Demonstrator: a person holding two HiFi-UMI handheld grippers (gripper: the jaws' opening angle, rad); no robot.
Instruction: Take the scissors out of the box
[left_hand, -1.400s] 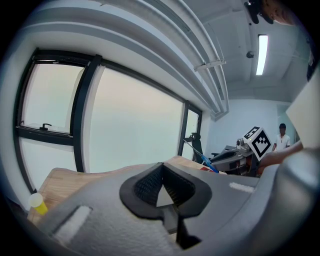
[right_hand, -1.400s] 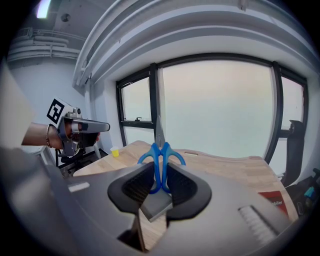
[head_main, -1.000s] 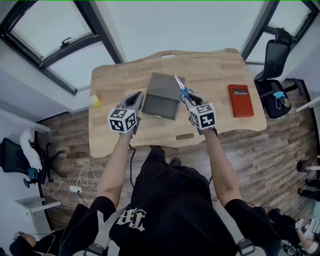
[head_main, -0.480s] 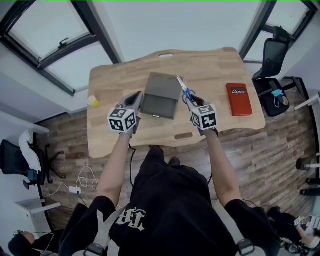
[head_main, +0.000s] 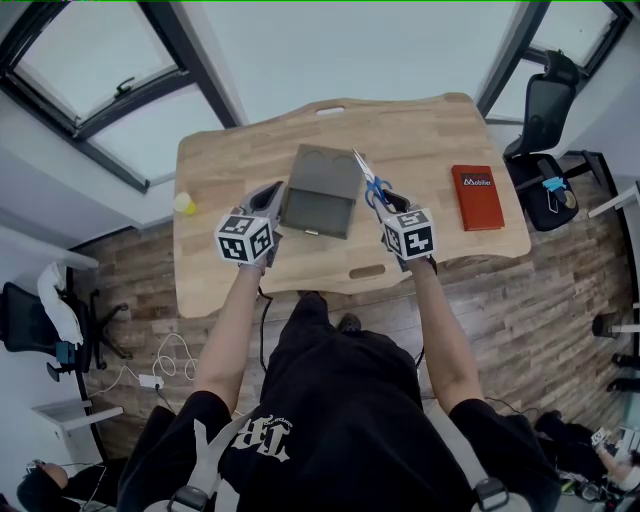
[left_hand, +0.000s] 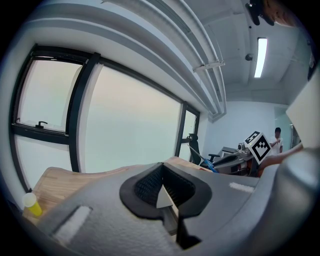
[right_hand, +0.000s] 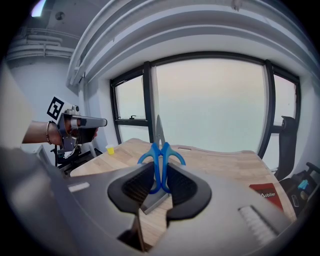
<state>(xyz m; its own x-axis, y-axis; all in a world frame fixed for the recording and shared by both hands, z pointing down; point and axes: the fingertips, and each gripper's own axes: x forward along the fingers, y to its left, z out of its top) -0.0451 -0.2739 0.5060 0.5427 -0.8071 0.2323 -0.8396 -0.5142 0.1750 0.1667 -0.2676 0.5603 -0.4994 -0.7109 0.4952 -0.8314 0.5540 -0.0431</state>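
Observation:
A flat grey box (head_main: 320, 190) lies on the wooden table (head_main: 420, 130). The scissors (head_main: 368, 181) have blue handles and silver blades and stand clear of the box at its right edge, blades pointing up and away. My right gripper (head_main: 386, 204) is shut on the handles; in the right gripper view the blue loops (right_hand: 161, 152) sit between the pads (right_hand: 137, 186), with a grey corner of the box (right_hand: 153, 201) below. My left gripper (head_main: 274, 200) is at the box's left edge, its jaws shut on a pale wedge of the box (left_hand: 163, 199).
A red book (head_main: 476, 198) lies on the table's right side. A small yellow cup (head_main: 185, 203) stands at the left edge. A black office chair (head_main: 548, 110) is beyond the table on the right. Cables lie on the floor at the left.

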